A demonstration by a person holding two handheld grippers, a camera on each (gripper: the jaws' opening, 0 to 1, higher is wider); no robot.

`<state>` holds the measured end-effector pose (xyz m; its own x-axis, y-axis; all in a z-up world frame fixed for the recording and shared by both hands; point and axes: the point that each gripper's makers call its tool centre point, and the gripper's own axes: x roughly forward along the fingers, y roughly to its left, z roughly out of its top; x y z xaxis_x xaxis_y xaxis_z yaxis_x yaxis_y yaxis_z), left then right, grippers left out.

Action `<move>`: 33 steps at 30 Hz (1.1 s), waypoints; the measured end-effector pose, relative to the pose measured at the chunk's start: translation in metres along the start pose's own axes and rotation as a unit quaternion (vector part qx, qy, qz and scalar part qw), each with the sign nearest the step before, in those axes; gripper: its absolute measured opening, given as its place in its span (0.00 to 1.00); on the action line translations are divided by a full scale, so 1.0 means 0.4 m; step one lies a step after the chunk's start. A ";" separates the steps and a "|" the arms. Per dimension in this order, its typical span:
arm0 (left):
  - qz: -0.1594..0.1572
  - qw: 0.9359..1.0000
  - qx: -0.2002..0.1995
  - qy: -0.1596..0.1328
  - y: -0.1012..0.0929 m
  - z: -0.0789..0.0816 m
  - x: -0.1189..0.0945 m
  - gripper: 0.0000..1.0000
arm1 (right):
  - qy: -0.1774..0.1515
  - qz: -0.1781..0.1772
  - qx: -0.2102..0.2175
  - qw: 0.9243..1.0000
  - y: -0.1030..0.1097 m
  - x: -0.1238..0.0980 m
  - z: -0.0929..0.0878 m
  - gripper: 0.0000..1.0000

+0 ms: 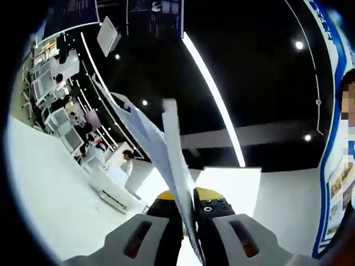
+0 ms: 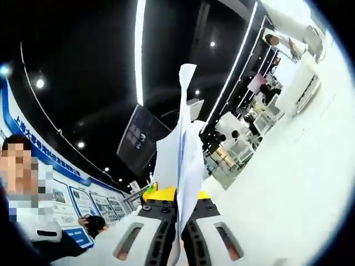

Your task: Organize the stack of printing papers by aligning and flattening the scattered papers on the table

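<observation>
In the left gripper view, my left gripper (image 1: 188, 219) is shut on a thin stack of white printing papers (image 1: 161, 149). The sheets stand edge-on between the jaws and fan upward toward the dark ceiling. In the right gripper view, my right gripper (image 2: 178, 221) is shut on white printing papers (image 2: 183, 155) too. Those sheets rise edge-on from the jaws, with a crumpled tip at the top. Both views point upward, away from the table.
A person (image 2: 25, 188) stands at the left of the right gripper view, before a blue and white poster wall (image 2: 83, 202). White desks with monitors (image 1: 55, 119) and people lie far off. Long ceiling light strips (image 1: 213, 91) cross overhead.
</observation>
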<state>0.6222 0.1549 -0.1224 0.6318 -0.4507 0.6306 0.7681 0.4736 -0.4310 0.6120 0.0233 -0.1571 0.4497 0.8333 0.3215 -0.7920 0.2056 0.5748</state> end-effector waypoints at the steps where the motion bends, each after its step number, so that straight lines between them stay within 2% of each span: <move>1: -0.003 1.000 0.008 0.005 -0.001 -0.003 -0.003 0.10 | 0.003 -0.005 -0.010 1.000 0.006 -0.001 -0.002 0.00; 5: -0.011 1.000 0.013 0.006 0.001 0.006 -0.019 0.11 | 0.013 -0.007 -0.030 0.999 -0.002 -0.026 0.026 0.00; 9: -0.018 1.000 0.021 -0.001 0.010 0.038 -0.033 0.12 | 0.034 -0.010 -0.051 0.998 -0.016 -0.044 0.053 0.00; 12: -0.029 0.999 0.031 0.003 0.018 0.067 -0.040 0.12 | 0.058 -0.007 -0.094 0.994 -0.012 -0.053 0.075 0.00; 15: -0.044 0.998 0.037 0.005 0.012 0.092 -0.046 0.14 | 0.078 0.006 -0.118 0.990 0.003 -0.061 0.097 0.00; 18: -0.068 0.997 0.039 0.023 0.004 0.098 -0.053 0.14 | 0.082 0.019 -0.126 0.988 0.019 -0.065 0.114 0.00; 19: -0.081 0.995 0.034 0.037 -0.002 0.093 -0.058 0.15 | 0.083 0.025 -0.129 0.988 0.027 -0.067 0.118 0.00; 24: -0.099 0.993 0.029 0.049 0.002 0.111 -0.089 0.16 | 0.099 0.028 -0.155 0.983 0.025 -0.089 0.132 0.00; 27: -0.132 0.988 -0.001 0.076 -0.006 0.101 -0.105 0.15 | 0.111 0.016 -0.181 0.977 0.016 -0.097 0.127 0.00; 28: -0.134 0.988 -0.003 0.082 -0.006 0.096 -0.106 0.15 | 0.113 0.018 -0.182 0.977 0.018 -0.097 0.124 0.00; 29: -0.142 0.983 0.006 0.114 -0.005 0.068 -0.106 0.15 | 0.131 0.027 -0.194 0.972 0.026 -0.096 0.102 0.00; 30: -0.145 0.981 0.015 0.128 -0.005 0.054 -0.107 0.15 | 0.141 0.021 -0.215 0.966 0.018 -0.095 0.094 0.00; 31: -0.147 0.976 0.032 0.158 -0.004 0.026 -0.110 0.15 | 0.145 0.015 -0.226 0.963 0.012 -0.095 0.091 0.00; 32: -0.150 0.972 0.044 0.177 -0.003 0.008 -0.115 0.15 | 0.151 0.005 -0.237 0.960 0.004 -0.097 0.087 0.00; 33: -0.149 0.969 0.052 0.190 0.001 -0.006 -0.117 0.14 | 0.151 0.006 -0.239 0.959 0.005 -0.096 0.083 0.00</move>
<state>0.5933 0.1743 -0.1537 0.3910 -0.8159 0.4260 0.9204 0.3438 -0.1863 0.6069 -0.0253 -0.1431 0.3569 0.9327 0.0509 -0.9274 0.3473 0.1388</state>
